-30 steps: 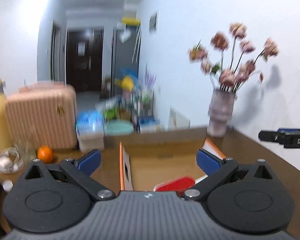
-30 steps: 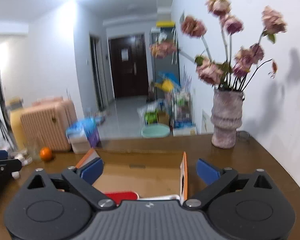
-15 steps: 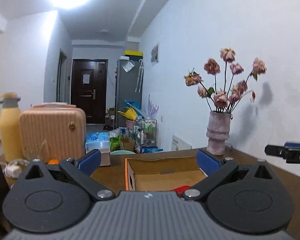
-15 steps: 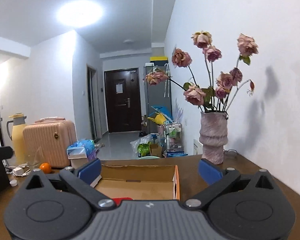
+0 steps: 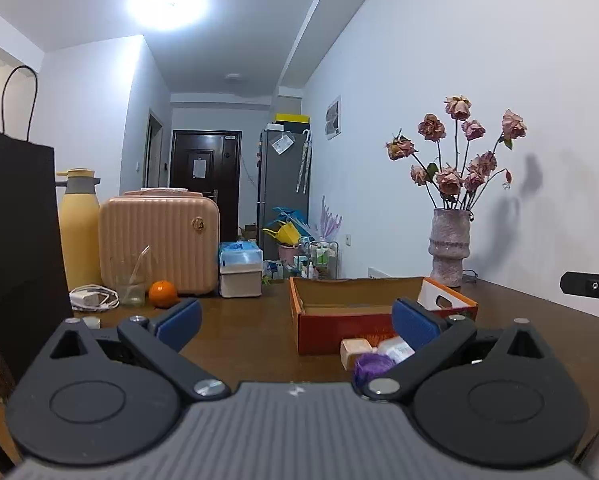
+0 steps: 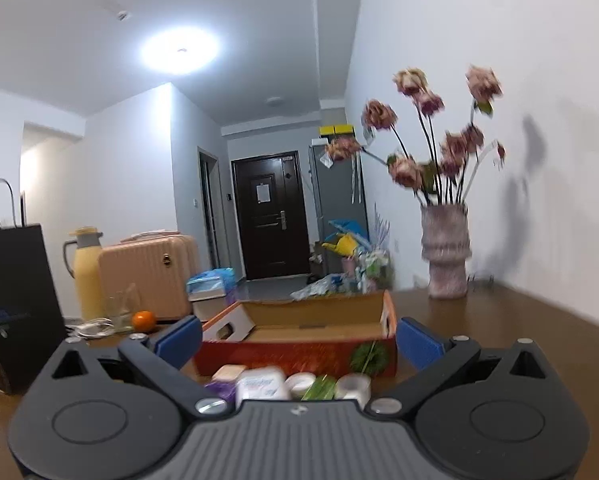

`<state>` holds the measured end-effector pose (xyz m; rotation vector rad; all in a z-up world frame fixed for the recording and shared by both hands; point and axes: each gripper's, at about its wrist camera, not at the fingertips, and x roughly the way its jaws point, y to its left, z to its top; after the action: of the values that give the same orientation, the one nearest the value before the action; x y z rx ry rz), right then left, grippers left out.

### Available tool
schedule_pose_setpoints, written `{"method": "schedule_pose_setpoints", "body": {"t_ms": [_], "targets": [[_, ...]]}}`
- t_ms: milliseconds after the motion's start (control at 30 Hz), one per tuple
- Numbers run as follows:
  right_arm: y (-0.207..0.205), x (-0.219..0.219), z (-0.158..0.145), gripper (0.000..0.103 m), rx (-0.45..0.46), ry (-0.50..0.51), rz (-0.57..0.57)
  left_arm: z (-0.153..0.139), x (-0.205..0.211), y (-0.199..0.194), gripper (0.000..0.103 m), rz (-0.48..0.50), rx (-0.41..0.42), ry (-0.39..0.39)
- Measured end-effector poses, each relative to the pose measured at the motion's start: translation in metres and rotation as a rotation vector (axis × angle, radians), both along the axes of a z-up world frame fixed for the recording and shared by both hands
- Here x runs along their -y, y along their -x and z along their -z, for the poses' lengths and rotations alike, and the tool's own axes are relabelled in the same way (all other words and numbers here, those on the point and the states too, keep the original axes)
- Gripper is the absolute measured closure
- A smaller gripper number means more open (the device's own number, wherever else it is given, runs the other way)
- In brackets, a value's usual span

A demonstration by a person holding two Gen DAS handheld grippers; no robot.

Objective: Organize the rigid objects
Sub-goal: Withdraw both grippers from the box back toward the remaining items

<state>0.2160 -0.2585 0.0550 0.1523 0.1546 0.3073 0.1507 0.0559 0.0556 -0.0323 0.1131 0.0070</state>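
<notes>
Cardboard box [image 6: 299, 330], open-topped: 1.
Small items on the table in front of the box, right wrist view:
- tape rolls: 2 [image 6: 300, 384] [image 6: 353, 387]
- white packet [image 6: 261, 387]: 1
- beige block [image 6: 229, 372]: 1
- purple item [image 6: 221, 390]: 1
- green item [image 6: 320, 389]: 1

Orange [image 5: 162, 293]: 1. Glass [image 5: 130, 285]: 1. Yellow flask [image 5: 78, 229]: 1. Pink suitcase [image 5: 159, 242]: 1. Vase of dried roses [image 5: 450, 247]: 1. Tissue box [image 5: 240, 269]: 1. Black bag [image 5: 17, 248]: 1.
</notes>
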Motion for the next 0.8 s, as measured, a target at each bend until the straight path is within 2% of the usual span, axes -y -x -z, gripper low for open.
{"method": "schedule_pose_setpoints", "body": {"t_ms": [100,233,367,500,700,800], "targets": [[0.020,0.009,0.013,0.000,0.000,-0.052,0.005,0.005,0.001,0.017,0.000,0.024,0.001,0.017],[0.047,0.013,0.026,0.000,0.006,-0.022,0.068,0.013,0.008,0.037,0.000,0.027,0.008,0.004],[0.070,0.012,0.035,0.000,0.020,0.015,0.107,0.022,0.020,0.039,0.000,0.063,-0.034,-0.037],[0.090,0.007,0.045,0.000,0.024,0.031,0.144,0.029,0.026,0.037,0.000,0.084,-0.060,-0.027],[0.089,0.001,0.056,0.000,-0.013,0.102,0.106,0.046,0.031,0.019,0.000,0.099,-0.123,-0.032],[0.071,-0.003,0.062,0.000,-0.074,0.113,0.102,0.052,0.031,0.004,0.000,0.100,-0.163,-0.030]]}}
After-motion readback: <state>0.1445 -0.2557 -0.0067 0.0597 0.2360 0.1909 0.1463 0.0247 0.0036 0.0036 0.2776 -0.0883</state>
